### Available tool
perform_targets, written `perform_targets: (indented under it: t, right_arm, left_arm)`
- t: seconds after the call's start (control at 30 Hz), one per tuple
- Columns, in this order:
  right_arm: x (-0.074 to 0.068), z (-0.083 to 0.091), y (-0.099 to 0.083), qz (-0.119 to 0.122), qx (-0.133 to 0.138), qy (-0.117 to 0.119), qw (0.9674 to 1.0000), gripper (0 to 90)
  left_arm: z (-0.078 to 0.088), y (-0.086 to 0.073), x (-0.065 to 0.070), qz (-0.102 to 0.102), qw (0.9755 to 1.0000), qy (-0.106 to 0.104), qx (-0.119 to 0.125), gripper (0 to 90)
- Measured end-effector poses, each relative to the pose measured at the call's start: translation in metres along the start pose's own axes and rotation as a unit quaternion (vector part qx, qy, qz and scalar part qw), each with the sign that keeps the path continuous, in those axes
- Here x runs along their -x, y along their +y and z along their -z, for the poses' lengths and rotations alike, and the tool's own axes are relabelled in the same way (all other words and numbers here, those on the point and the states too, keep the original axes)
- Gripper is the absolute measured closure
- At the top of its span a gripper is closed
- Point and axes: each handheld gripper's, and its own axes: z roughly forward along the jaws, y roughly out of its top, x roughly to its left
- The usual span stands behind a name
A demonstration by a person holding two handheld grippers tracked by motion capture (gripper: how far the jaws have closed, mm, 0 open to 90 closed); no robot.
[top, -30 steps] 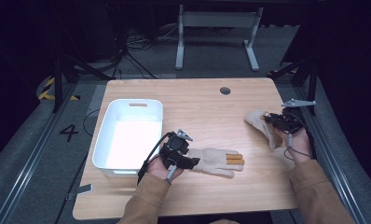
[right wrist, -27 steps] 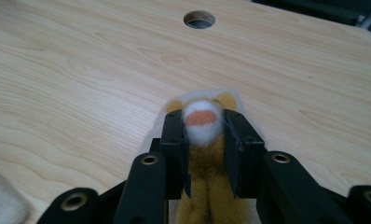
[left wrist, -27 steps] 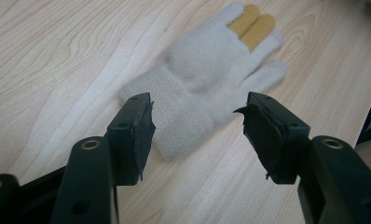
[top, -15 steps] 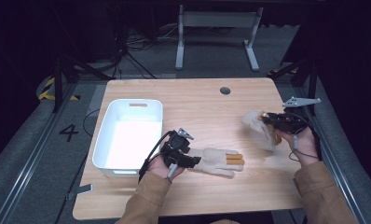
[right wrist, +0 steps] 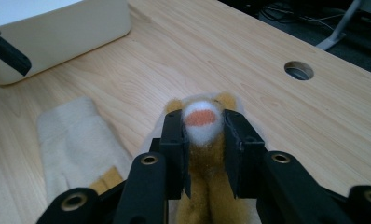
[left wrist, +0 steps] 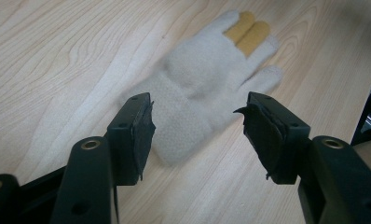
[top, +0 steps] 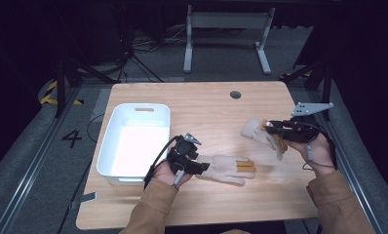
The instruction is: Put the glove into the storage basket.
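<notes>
Right gripper view: right tongs (right wrist: 203, 154) clamp a glove (right wrist: 201, 122); left gripper view: left tongs (left wrist: 200, 130) gape over the flat glove (left wrist: 207, 79) mid-frame.

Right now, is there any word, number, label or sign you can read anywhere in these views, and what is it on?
"4": a dark numeral on the grey floor left of the table.
The gloves, white bin and hand-held grippers carry no readable text or labels.

Cream glove (top: 229, 168), mustard-yellow fingers (top: 246, 166)
</notes>
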Motion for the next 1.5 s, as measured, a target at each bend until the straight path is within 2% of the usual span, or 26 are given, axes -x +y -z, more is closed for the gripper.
perform_targets:
  t: [0.3,0.43,0.6,0.73,0.8,0.9,1.2,1.5]
  right_arm:
    - [-0.014,-0.004,0.006,0.027,0.004,0.041,0.9988,71.3]
    - [-0.021,-0.008,0.009,0.038,0.015,0.085,0.9956,71.4]
    - [-0.031,-0.016,0.010,0.054,0.014,0.112,0.9922,71.3]
    - [-0.034,-0.019,0.010,0.061,0.011,0.121,0.9907,71.3]
    - [-0.037,-0.024,0.009,0.070,0.011,0.136,0.9882,71.3]
    - [-0.038,-0.028,0.008,0.070,0.009,0.142,0.9874,71.2]
    - [-0.048,-0.040,0.011,0.083,0.010,0.158,0.9838,71.2]
    - [-0.068,-0.065,0.016,0.107,0.007,0.192,0.9755,71.1]
  left_arm:
    - [0.001,0.000,0.000,-0.001,1.0000,-0.001,0.002,42.8]
    - [0.001,0.000,0.000,-0.002,1.0000,-0.001,0.003,42.8]
    - [0.002,0.000,0.001,-0.005,1.0000,-0.002,0.006,42.7]
    - [0.003,0.000,0.001,-0.006,0.9999,-0.003,0.007,42.5]
    - [0.003,0.000,0.001,-0.011,0.9999,-0.004,0.009,42.2]
    - [0.003,0.000,0.001,-0.012,0.9998,-0.002,0.013,42.2]
    - [0.013,-0.005,0.000,-0.005,0.9992,0.008,0.040,42.5]
    - [0.022,-0.012,-0.004,0.004,0.9987,0.019,0.047,42.6]
